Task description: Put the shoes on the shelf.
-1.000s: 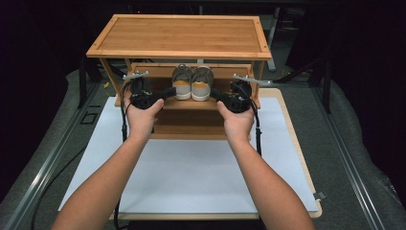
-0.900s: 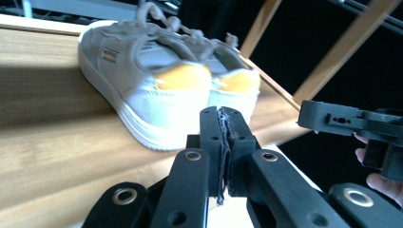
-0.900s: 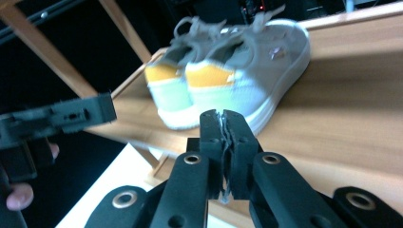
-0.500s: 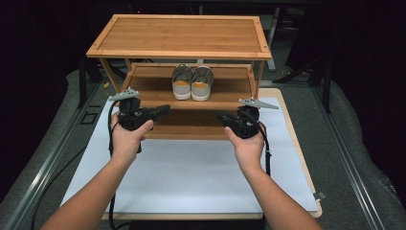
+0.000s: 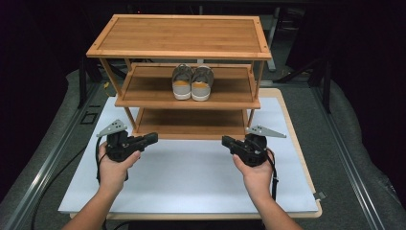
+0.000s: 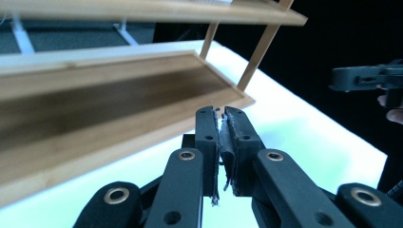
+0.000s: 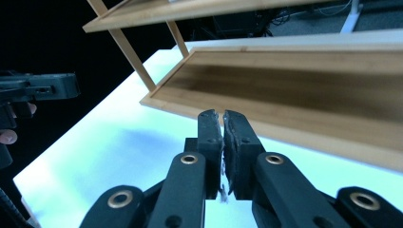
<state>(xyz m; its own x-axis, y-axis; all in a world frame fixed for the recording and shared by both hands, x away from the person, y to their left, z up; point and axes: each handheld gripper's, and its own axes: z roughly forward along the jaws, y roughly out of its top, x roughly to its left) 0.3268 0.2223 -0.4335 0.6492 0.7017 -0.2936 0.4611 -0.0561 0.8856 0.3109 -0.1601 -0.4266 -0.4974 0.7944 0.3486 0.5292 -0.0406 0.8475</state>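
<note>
A three-tier wooden rack (image 5: 178,37) of warm, fine-grained bamboo stands at the far end of a smooth white mat (image 5: 191,177); each shelf is a flat rectangular board with a raised rim, carried on thin slanted legs. On the middle shelf of the rack, near its centre, a pair of shoes (image 5: 192,82) sits side by side, touching, heels toward the person: grey fabric uppers, tan heel patches, white rubber soles.

In front of the rack's bottom shelf, the left gripper (image 5: 152,138) hovers by the left corner and the right gripper (image 5: 226,141) by the right corner, each in a bare hand, their tips pointing inward at each other. Both are matt black with brass-coloured rivets and rough, frayed pads. The jaws of each are nearly together with only a sliver of gap, holding nothing. The left gripper's jaws have just been opening slightly.
</note>
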